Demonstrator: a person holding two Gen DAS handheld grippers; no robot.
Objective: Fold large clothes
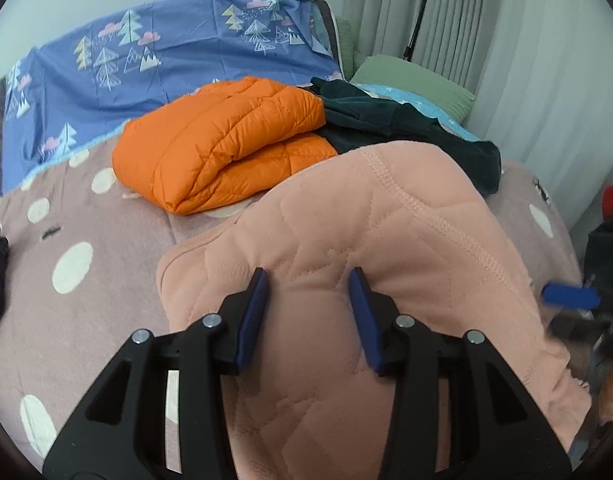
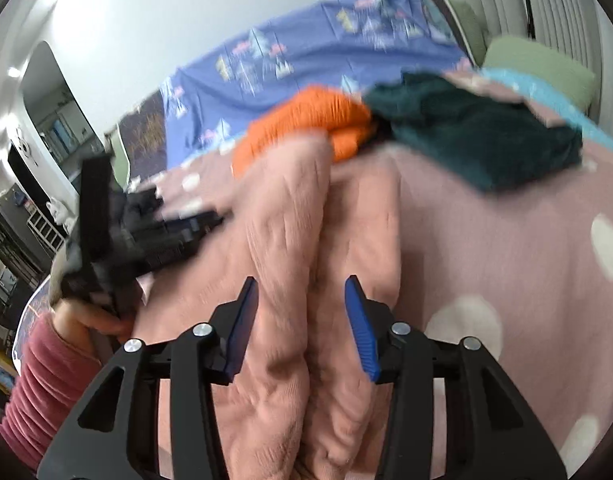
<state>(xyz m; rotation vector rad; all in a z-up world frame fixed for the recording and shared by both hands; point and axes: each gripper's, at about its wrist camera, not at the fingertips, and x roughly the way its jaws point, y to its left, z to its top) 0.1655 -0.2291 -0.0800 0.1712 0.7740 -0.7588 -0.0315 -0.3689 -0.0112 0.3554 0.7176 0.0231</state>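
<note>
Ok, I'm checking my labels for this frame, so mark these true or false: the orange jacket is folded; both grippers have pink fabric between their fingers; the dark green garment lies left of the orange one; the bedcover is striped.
1. The orange jacket is folded. True.
2. The left gripper and right gripper both have the pink garment between their fingers. True.
3. The dark green garment lies left of the orange jacket. False: it lies to its right.
4. The bedcover is striped. False: it has white dots.

Readable text: you have none in either view
Blue sheet (image 1: 178,56): you get printed trees, clouds and peaks only, no lettering
Pink garment (image 1: 366,240): stitching only, no label
</note>
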